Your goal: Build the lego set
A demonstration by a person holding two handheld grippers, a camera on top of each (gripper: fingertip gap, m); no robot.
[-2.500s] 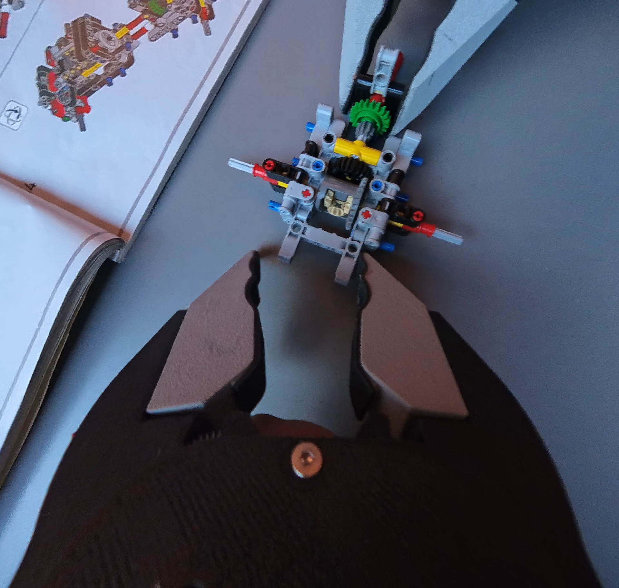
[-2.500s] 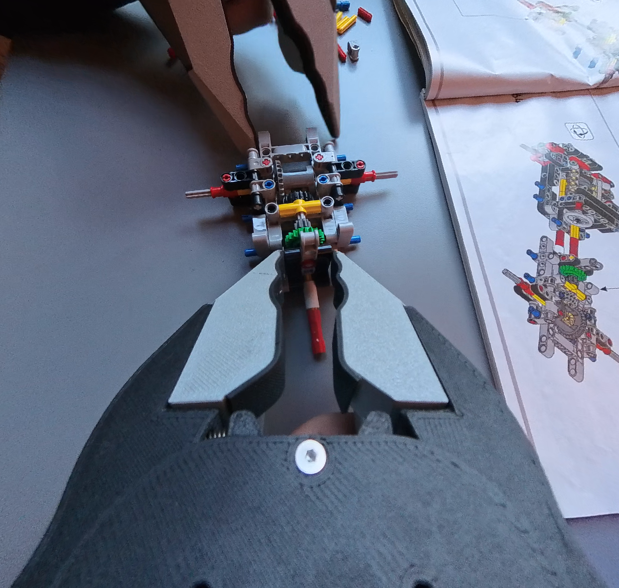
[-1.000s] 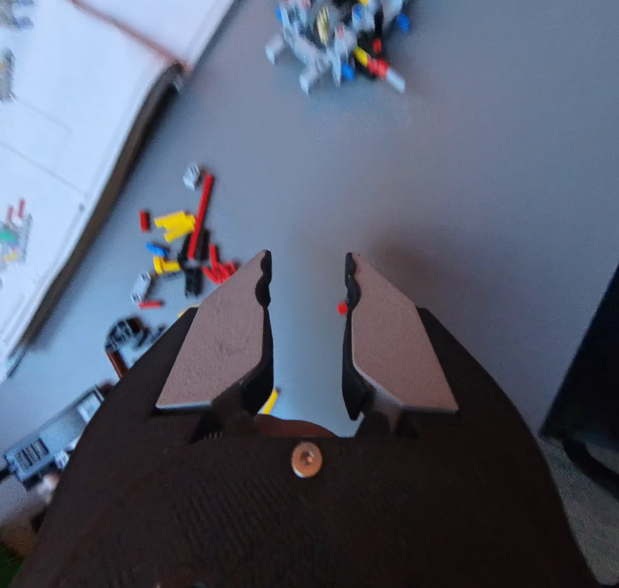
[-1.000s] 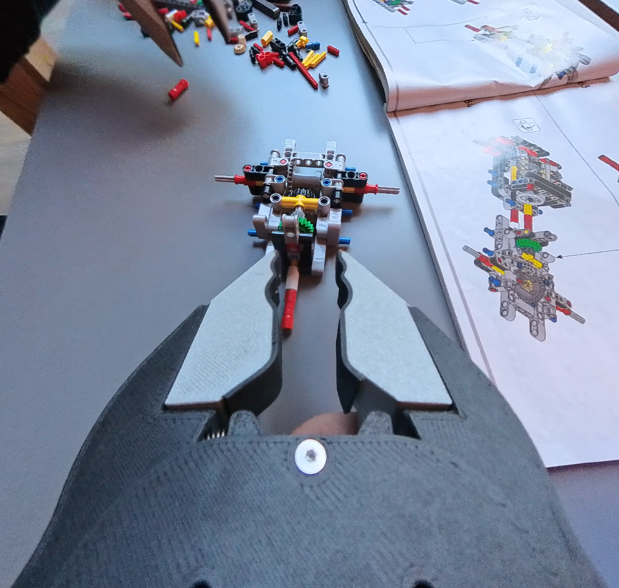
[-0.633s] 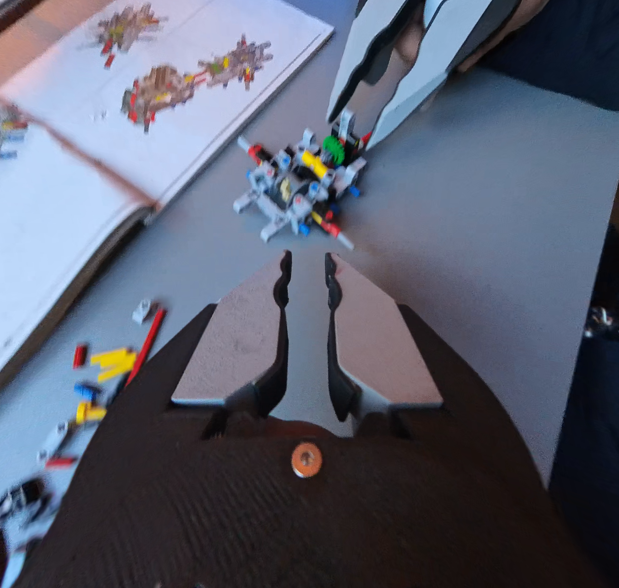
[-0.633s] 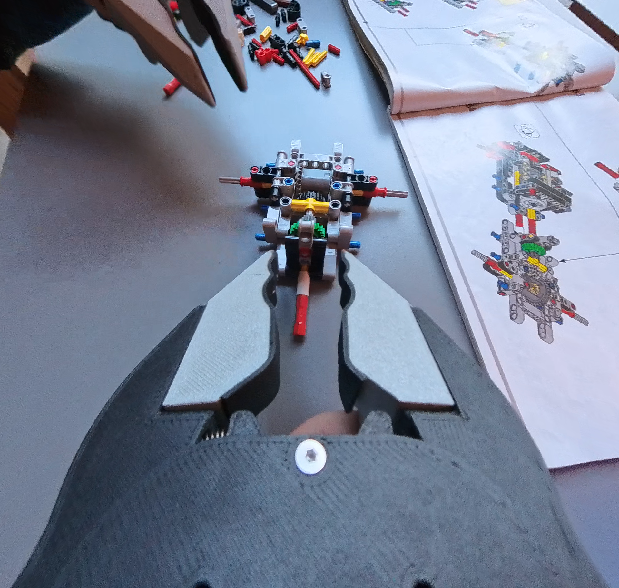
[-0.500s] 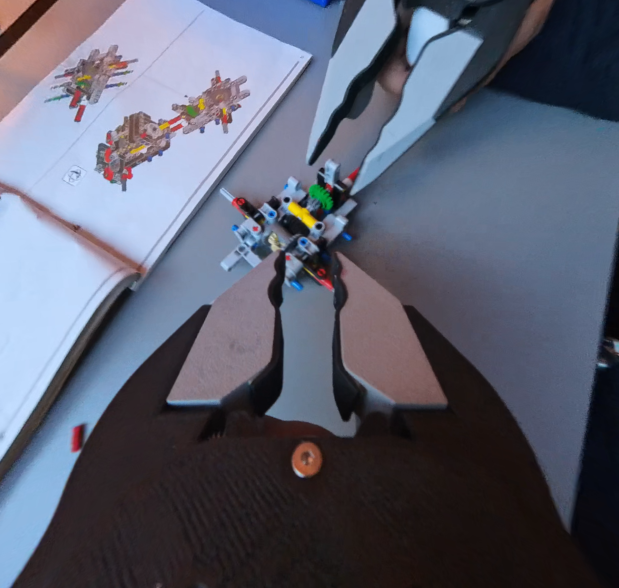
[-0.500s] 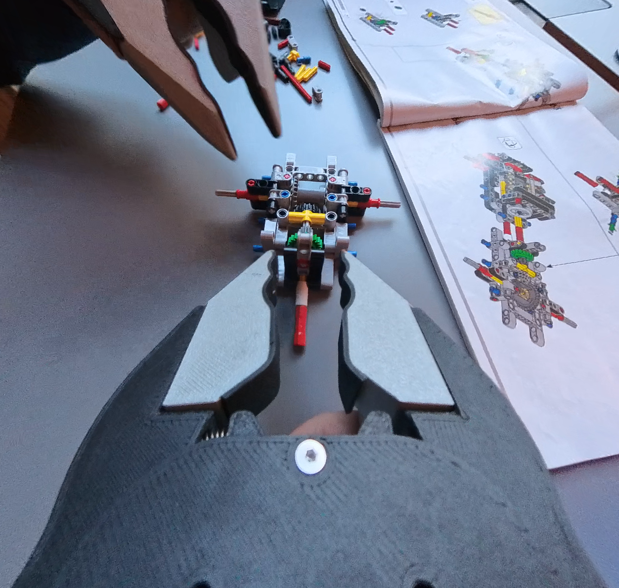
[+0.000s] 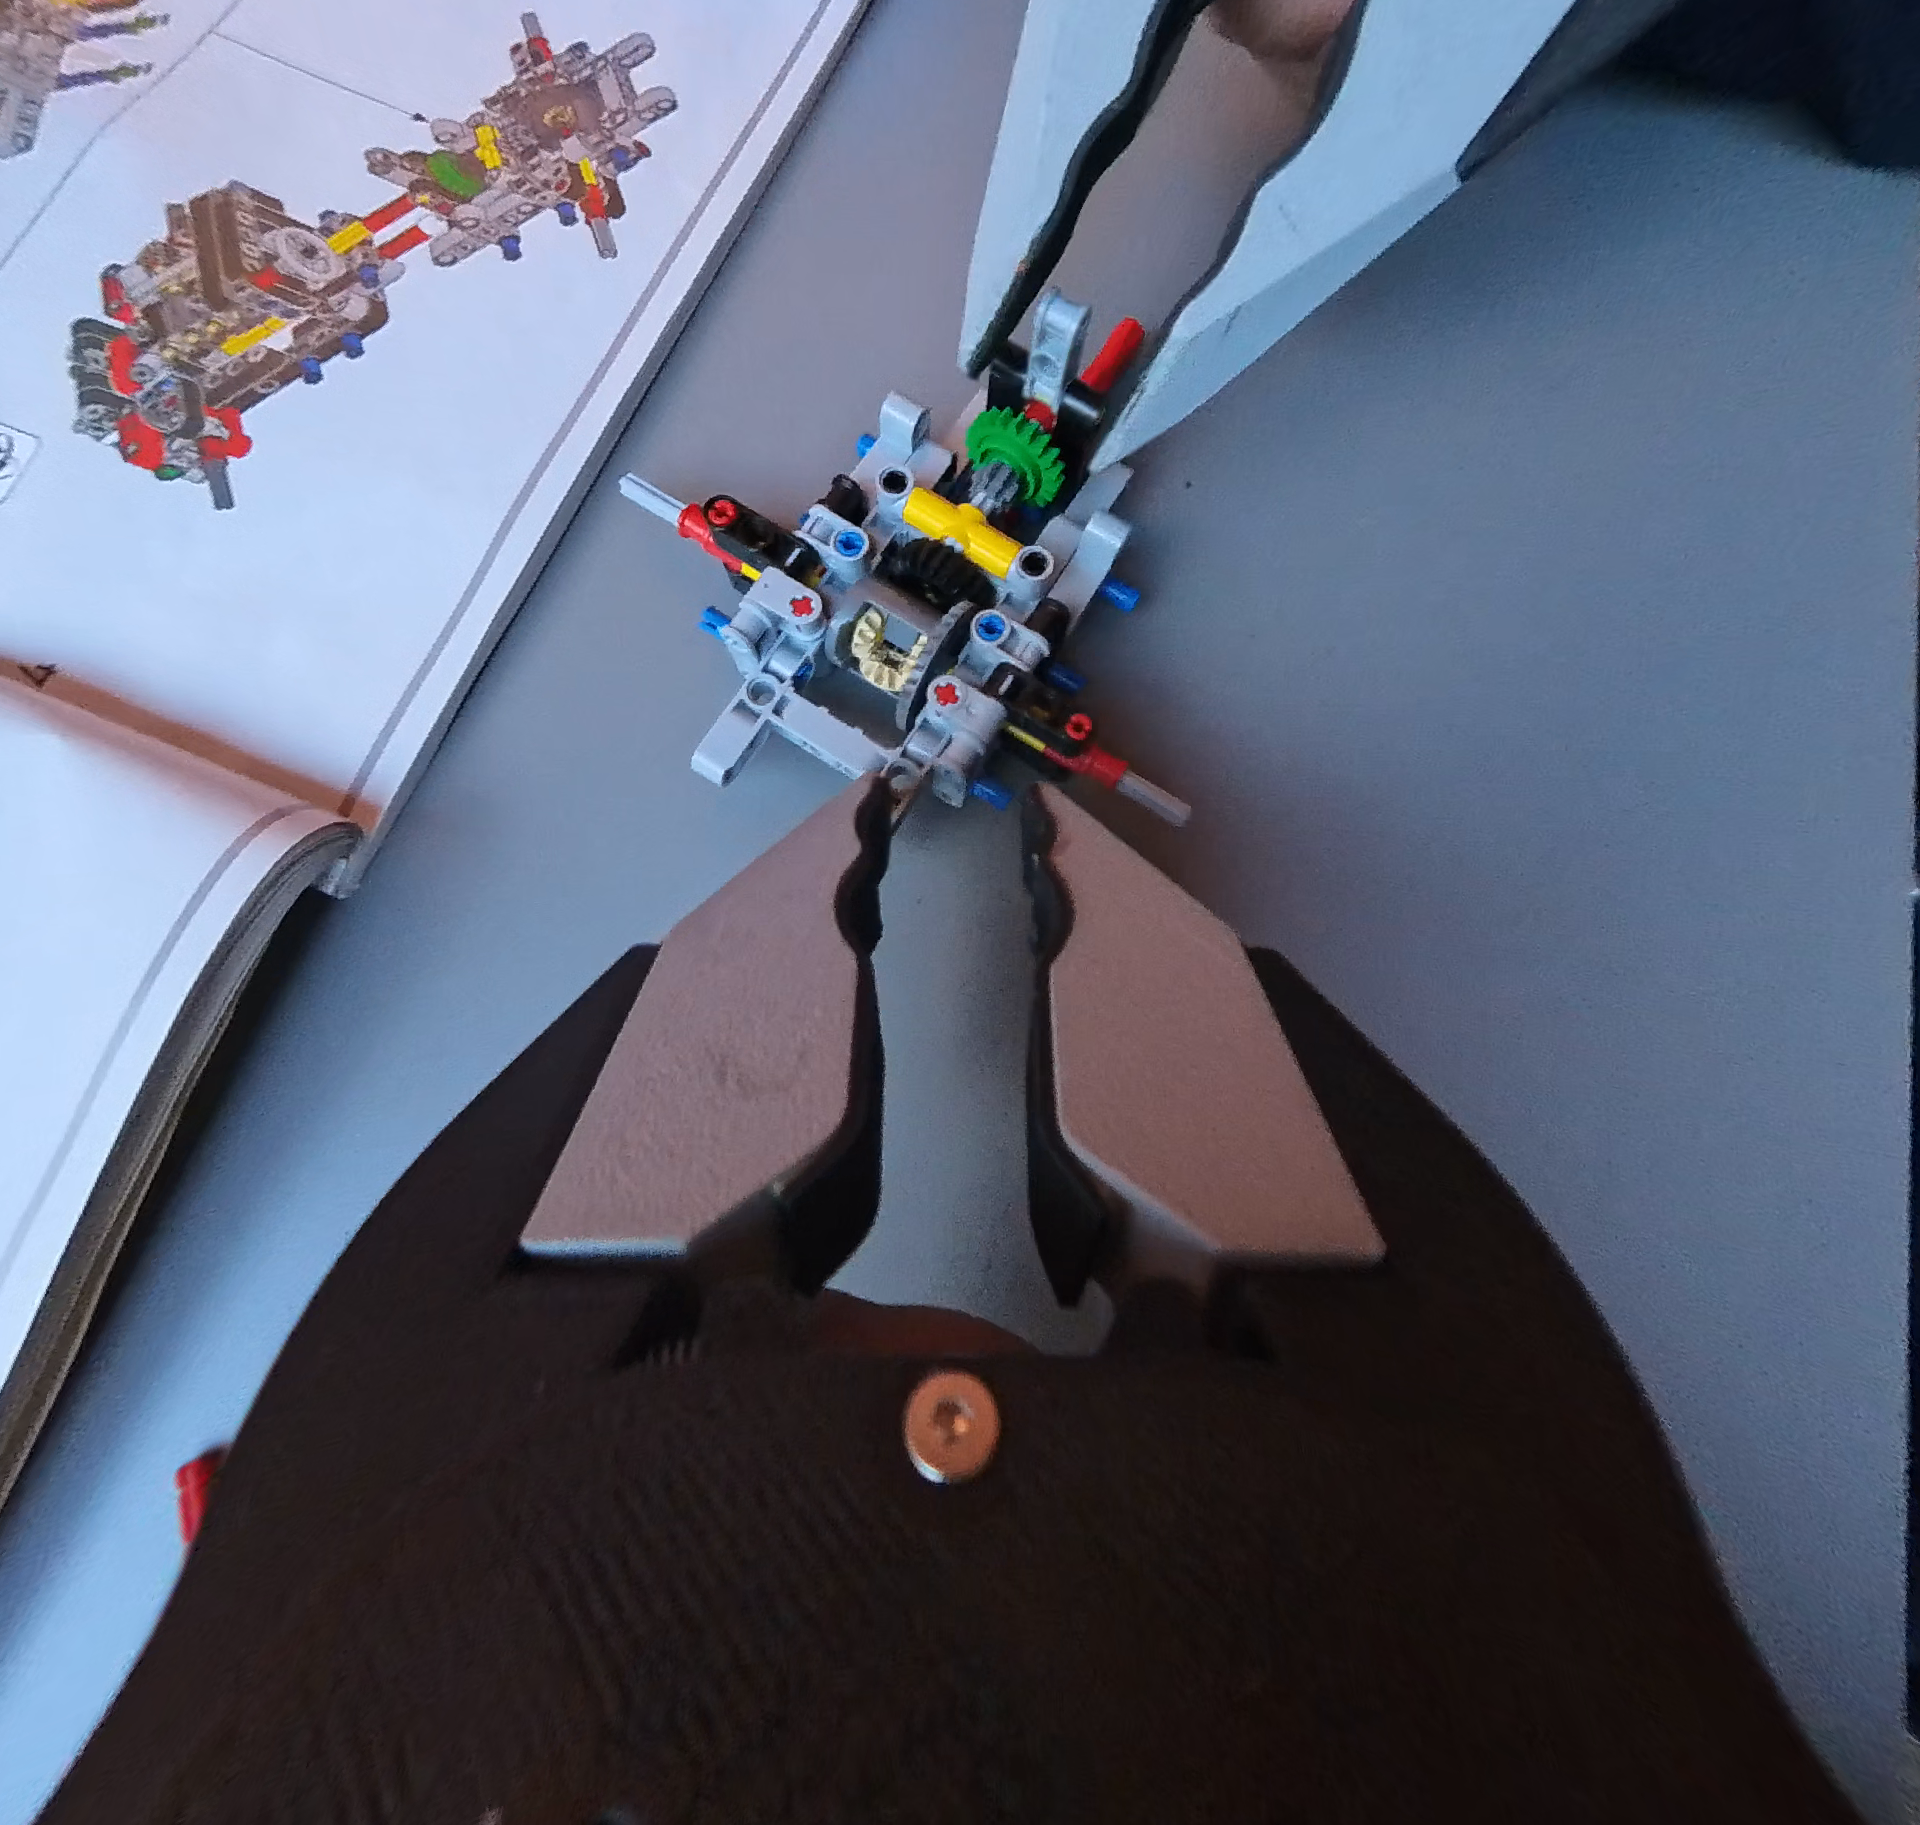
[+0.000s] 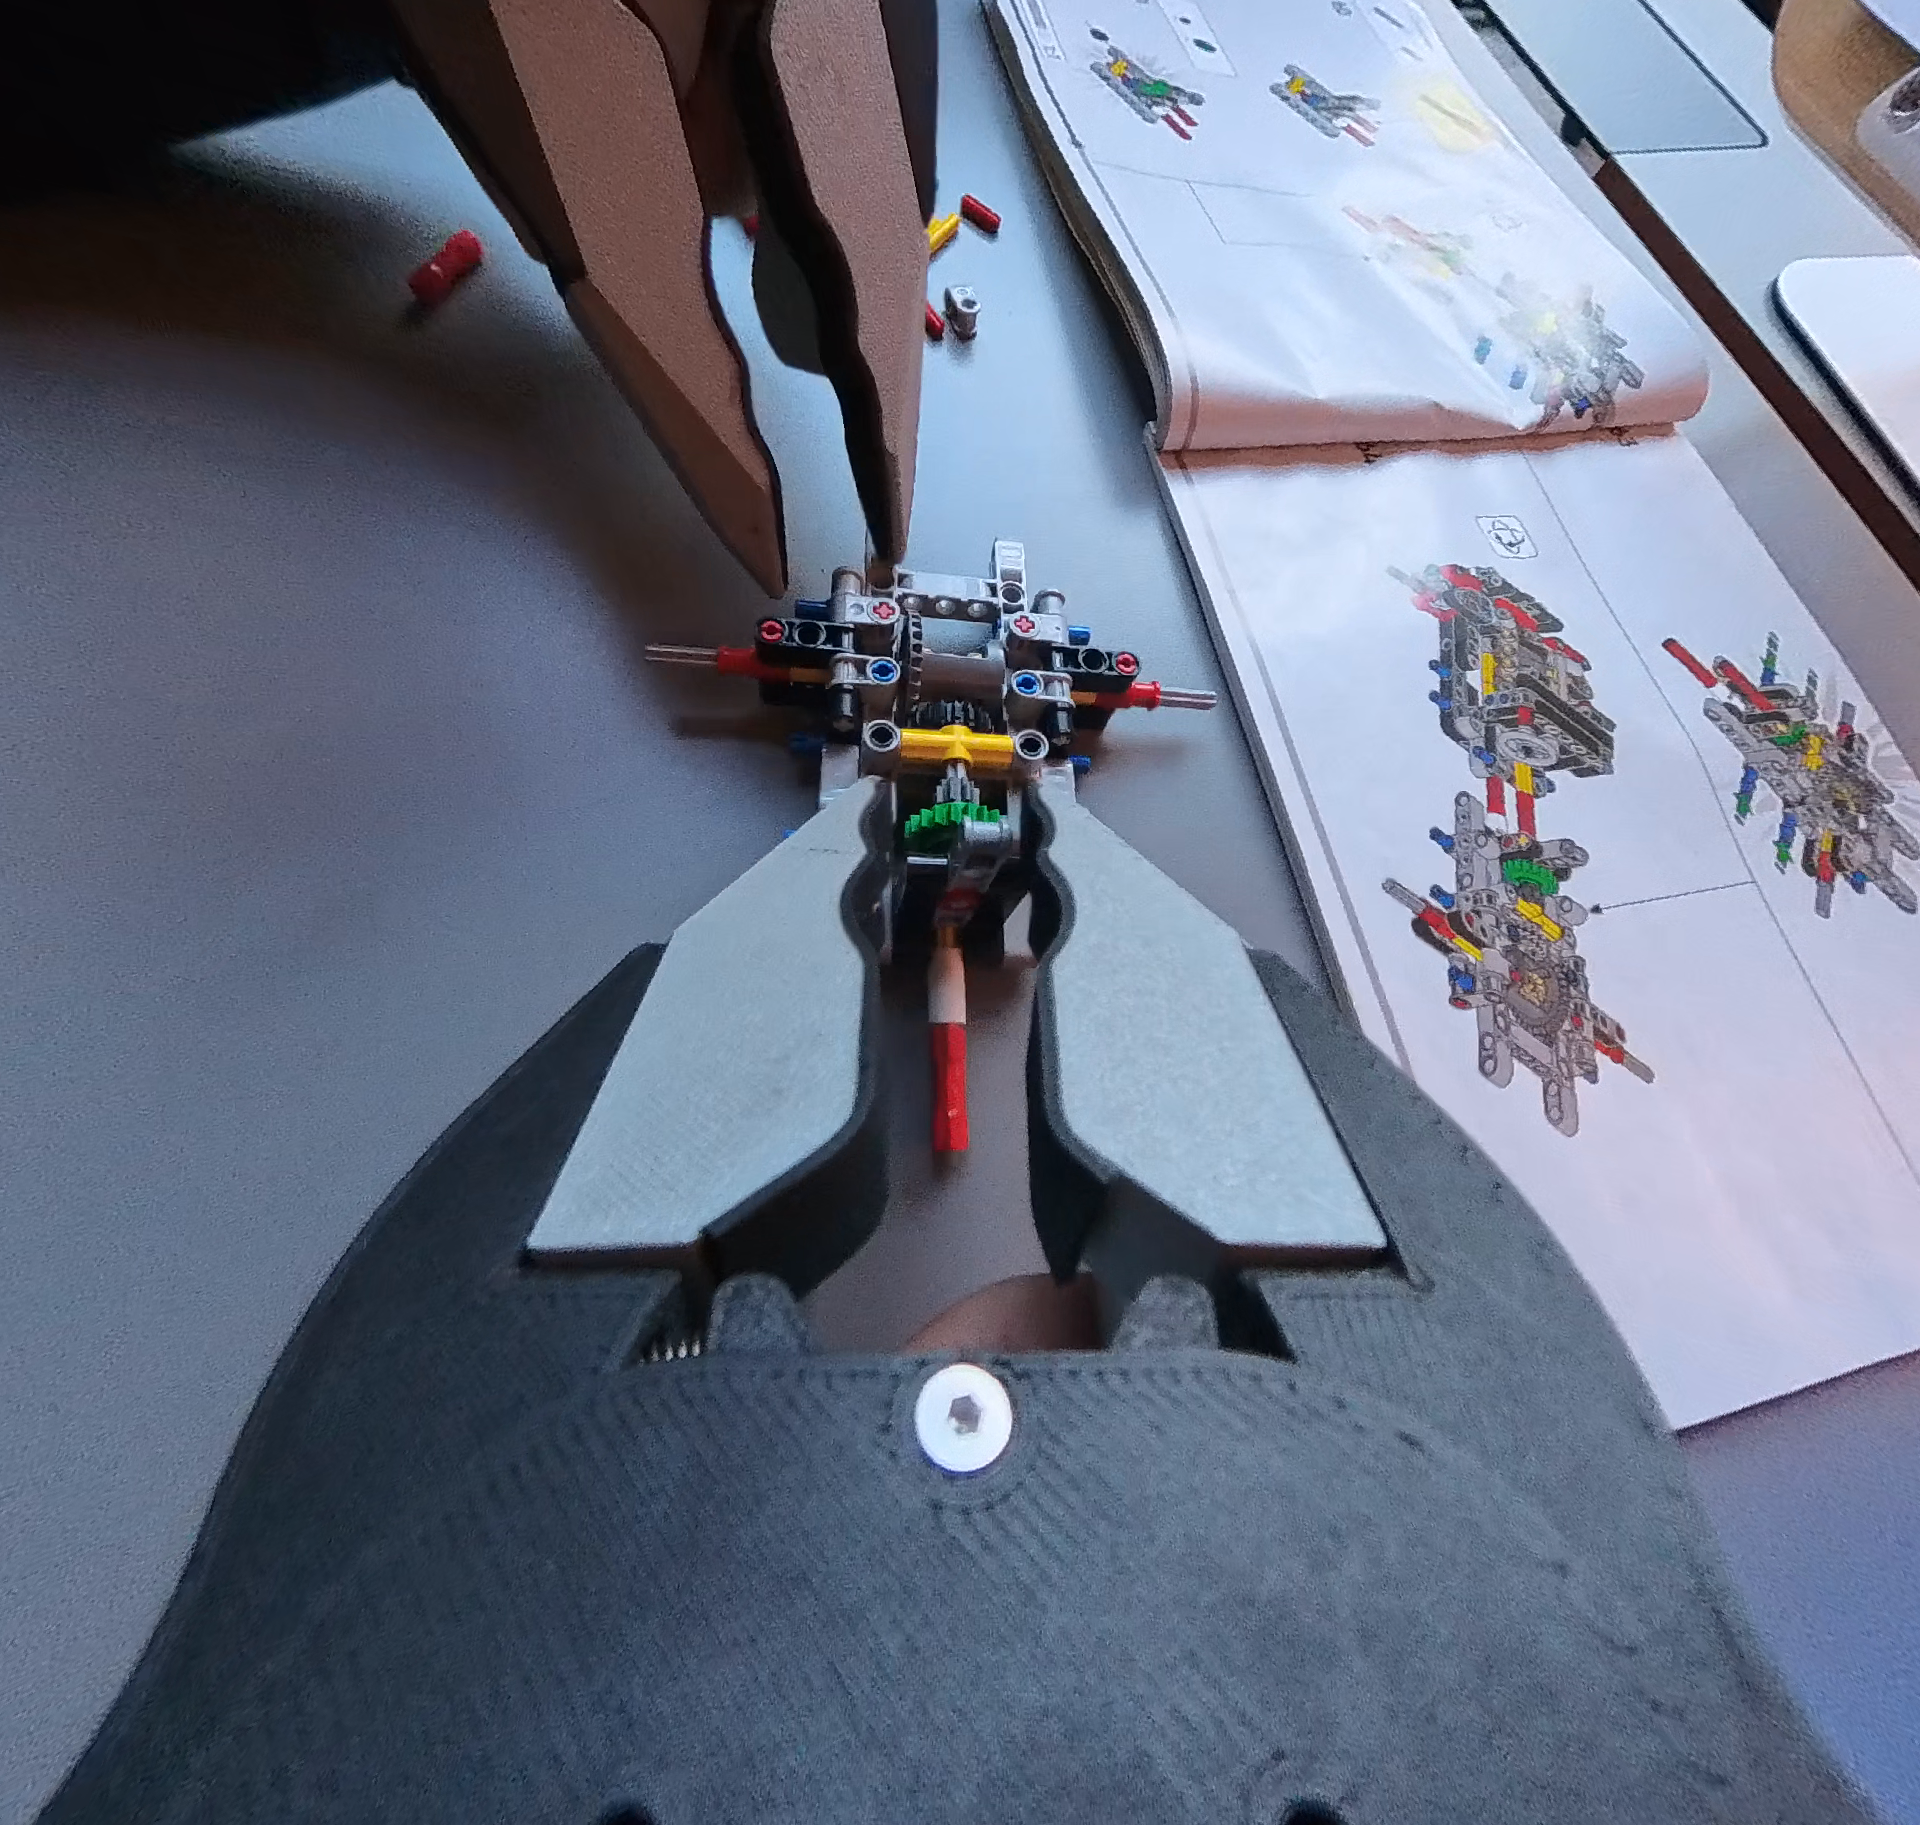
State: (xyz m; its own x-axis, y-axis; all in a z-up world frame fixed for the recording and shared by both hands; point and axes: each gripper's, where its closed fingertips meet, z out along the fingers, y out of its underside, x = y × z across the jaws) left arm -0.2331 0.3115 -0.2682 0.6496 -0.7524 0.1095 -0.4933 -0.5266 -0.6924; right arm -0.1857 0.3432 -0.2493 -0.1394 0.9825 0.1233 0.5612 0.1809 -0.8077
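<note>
Gearbox model (image 10: 940, 695) (grey, on the table (image 10: 312, 736)) sits clamped at its near end in your right gripper (image 10: 951, 819), while your left gripper (image 9: 956, 814), jaws slightly apart and empty, touches its 12 o'clock end beside the open booklet (image 10: 1558, 736) at 3 o'clock.

Open instruction booklet (image 10: 1538, 736) with coloured diagrams on the grey table (image 10: 312, 632); loose red, yellow and grey pieces (image 10: 961, 305) scattered beyond.
</note>
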